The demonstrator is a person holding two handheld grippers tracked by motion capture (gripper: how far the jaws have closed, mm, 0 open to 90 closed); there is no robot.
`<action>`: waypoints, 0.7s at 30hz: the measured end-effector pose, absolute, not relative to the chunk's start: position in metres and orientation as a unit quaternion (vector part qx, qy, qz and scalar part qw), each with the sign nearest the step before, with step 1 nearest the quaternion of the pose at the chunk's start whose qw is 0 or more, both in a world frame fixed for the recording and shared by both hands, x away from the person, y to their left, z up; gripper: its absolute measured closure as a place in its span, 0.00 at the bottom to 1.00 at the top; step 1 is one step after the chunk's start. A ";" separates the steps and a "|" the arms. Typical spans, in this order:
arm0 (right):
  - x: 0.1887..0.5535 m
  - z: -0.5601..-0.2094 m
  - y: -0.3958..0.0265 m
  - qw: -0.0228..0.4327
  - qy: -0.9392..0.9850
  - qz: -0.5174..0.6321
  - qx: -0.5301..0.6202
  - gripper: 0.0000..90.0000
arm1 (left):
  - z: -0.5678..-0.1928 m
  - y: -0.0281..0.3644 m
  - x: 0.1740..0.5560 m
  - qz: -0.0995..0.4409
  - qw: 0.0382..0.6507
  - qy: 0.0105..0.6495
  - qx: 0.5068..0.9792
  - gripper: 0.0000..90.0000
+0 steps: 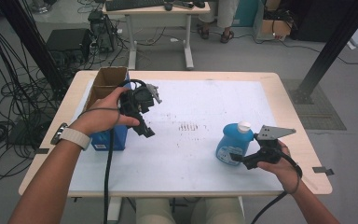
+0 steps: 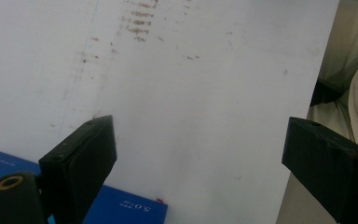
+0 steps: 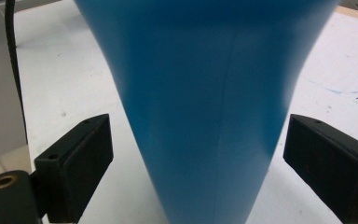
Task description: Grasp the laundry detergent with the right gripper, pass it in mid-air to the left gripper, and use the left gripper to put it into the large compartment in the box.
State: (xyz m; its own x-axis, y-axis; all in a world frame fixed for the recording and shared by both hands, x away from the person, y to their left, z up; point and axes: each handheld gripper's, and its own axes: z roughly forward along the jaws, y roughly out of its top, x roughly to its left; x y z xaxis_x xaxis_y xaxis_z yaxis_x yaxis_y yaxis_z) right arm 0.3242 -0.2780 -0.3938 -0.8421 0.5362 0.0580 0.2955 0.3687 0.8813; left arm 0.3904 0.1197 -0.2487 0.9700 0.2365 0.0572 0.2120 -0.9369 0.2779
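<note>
Bottle's sitting right between my right tongs, just not squeezed yet

High view: blue bottle [image 1: 233, 143] stands upright near the table [image 1: 177, 75] front-right edge, right tongs [image 1: 239, 158] at its base, left tongs [image 1: 145, 127] well left of the bottle by the cardboard box [image 1: 106, 88], released. Left gripper view: tongs gaping over bare table. Right gripper view: bottle [image 3: 205, 107] between the pads [image 3: 81, 163], gaps both sides, free table beyond.
</note>
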 end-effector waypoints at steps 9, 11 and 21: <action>0.326 -0.398 -0.274 0.123 0.815 0.508 0.249 0.17 | -0.250 0.122 0.391 0.044 0.136 0.114 0.983 0.11; 0.327 -0.400 -0.273 0.125 0.815 0.511 0.243 0.19 | -0.251 0.122 0.391 0.042 0.137 0.118 0.983 0.11; 0.327 -0.404 -0.272 0.121 0.803 0.527 0.250 0.29 | -0.252 0.121 0.392 0.039 0.134 0.119 0.983 0.11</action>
